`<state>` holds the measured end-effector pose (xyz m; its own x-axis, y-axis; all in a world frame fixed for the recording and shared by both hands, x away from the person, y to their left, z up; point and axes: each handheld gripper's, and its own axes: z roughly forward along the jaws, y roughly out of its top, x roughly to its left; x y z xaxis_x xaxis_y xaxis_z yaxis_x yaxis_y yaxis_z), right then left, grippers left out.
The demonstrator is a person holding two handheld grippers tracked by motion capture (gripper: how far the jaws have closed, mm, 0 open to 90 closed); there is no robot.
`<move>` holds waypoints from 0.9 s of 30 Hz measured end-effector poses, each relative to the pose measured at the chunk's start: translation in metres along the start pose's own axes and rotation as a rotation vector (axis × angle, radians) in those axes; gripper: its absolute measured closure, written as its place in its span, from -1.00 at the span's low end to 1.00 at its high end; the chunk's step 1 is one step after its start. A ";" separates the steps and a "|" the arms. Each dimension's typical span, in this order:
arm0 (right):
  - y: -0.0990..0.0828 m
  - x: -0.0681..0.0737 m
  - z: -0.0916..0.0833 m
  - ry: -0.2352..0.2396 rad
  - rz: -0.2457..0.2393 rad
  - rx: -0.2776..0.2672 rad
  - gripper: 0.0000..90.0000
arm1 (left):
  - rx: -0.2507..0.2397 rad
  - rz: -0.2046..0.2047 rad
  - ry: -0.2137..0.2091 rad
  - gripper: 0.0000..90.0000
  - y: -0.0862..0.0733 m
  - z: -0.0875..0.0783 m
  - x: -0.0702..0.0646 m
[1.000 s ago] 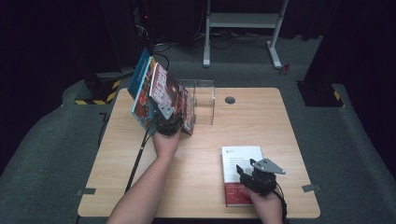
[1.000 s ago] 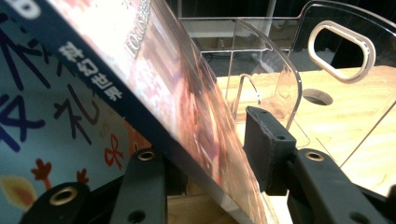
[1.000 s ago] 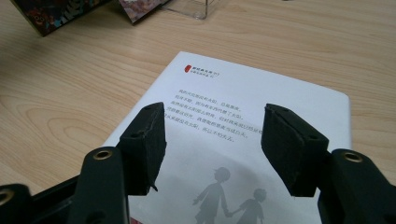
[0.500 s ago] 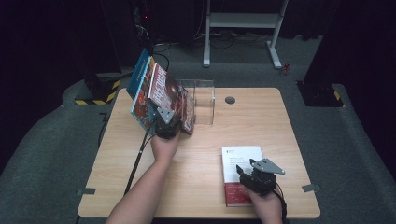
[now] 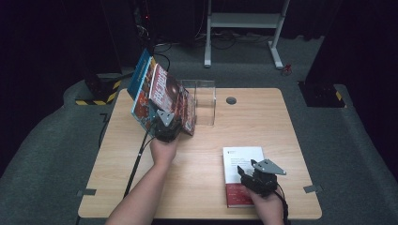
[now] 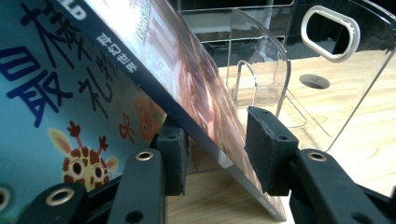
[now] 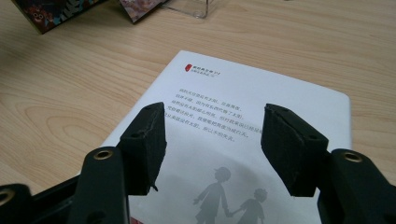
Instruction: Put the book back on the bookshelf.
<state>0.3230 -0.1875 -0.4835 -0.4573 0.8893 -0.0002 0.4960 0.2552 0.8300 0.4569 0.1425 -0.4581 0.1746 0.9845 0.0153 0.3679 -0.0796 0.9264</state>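
My left hand-held gripper: jaws apart, straddling the tilted red book, near the worktop's far-left corner.
My right hand-held gripper: jaws wide, hovering over the white book, lying flat near the front-right edge.

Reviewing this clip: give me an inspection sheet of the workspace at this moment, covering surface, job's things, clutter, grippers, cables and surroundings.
Surface: light wooden table with a round grommet hole near the far edge.
Job's things: clear acrylic stand at the far side; leaning books tilted left beside it, a blue book outermost; white book lying flat at the near right.
Clutter: nothing seen.
Grippers: left gripper open, jaws either side of a leaning book's lower edge; right gripper open, above the white book.
Cables: left gripper's black cable trails off the near edge.
Surroundings: grey carpet, white frame beyond, yellow-black hazard tape on the floor.
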 end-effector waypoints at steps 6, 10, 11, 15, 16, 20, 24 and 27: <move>0.000 0.000 0.000 -0.002 -0.003 0.001 -0.11 | -0.002 0.010 -0.002 0.33 -0.002 -0.006 0.000; 0.000 0.000 0.000 -0.002 -0.001 0.002 -0.11 | -0.006 0.009 -0.006 0.34 -0.003 -0.010 0.001; 0.000 0.000 0.000 -0.002 -0.002 0.003 -0.11 | -0.008 0.008 -0.006 0.34 -0.003 -0.011 0.001; 0.000 0.000 0.000 -0.002 -0.001 0.005 -0.11 | -0.012 0.005 -0.008 0.35 -0.004 -0.014 0.002; 0.000 0.000 0.000 -0.003 -0.001 0.005 -0.11 | -0.013 0.006 -0.009 0.35 -0.004 -0.015 0.002; 0.000 0.000 0.000 -0.003 -0.001 0.005 -0.11 | -0.017 0.008 -0.011 0.35 -0.004 -0.018 0.003; 0.000 0.000 0.000 -0.004 -0.002 0.007 -0.11 | -0.021 0.007 -0.012 0.35 -0.005 -0.021 0.004; 0.000 0.000 0.000 -0.003 -0.001 0.007 -0.11 | -0.021 0.010 -0.013 0.35 -0.005 -0.024 0.005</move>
<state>0.3233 -0.1869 -0.4836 -0.4554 0.8903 -0.0028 0.5006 0.2586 0.8262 0.4344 0.1512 -0.4535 0.1902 0.9816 0.0194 0.3467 -0.0856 0.9340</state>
